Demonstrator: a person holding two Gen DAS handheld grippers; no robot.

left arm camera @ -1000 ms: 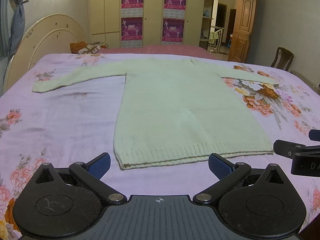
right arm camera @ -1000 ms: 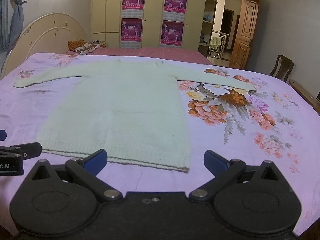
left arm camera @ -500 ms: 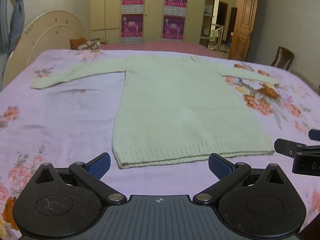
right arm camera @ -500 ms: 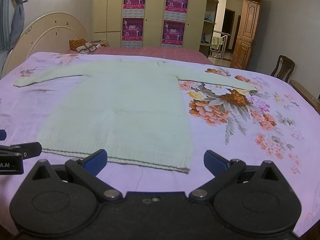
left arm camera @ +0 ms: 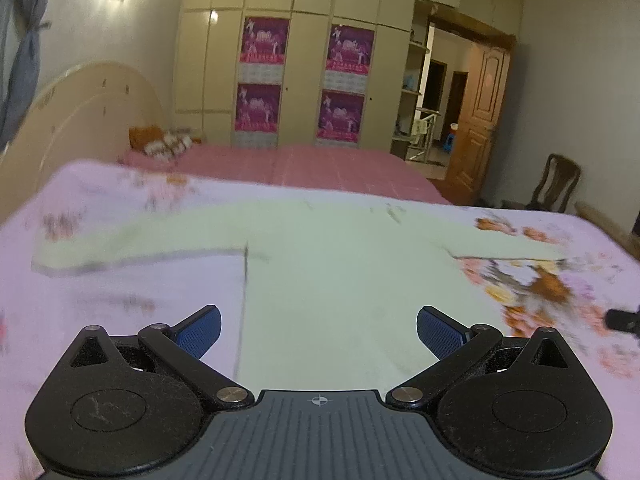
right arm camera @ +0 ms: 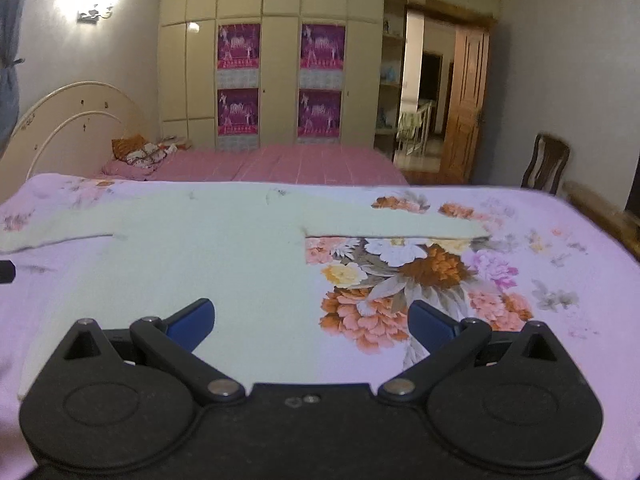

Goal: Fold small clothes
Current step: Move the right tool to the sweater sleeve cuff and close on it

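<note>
The pale green sweater (left arm camera: pixel 340 280) lies flat on the floral bedspread (right arm camera: pixel 560 240). The left gripper (left arm camera: pixel 319 330) and right gripper (right arm camera: pixel 310 322) hover above it, jaws spread, empty. Soft, limp knit; the 2 sleeve cuffs look best to pinch.

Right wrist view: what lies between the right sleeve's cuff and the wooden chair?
Only floral bedsheet separates sleeve from chair; nothing rests there.

Pale green knit sweater (left arm camera: pixel 340 276) (right arm camera: pixel 192 264) — laid flat on the flowered bedspread (right arm camera: pixel 540 248), front up, sleeves spread toward 9 and 3 o'clock, neck at 12 o'clock.
</note>
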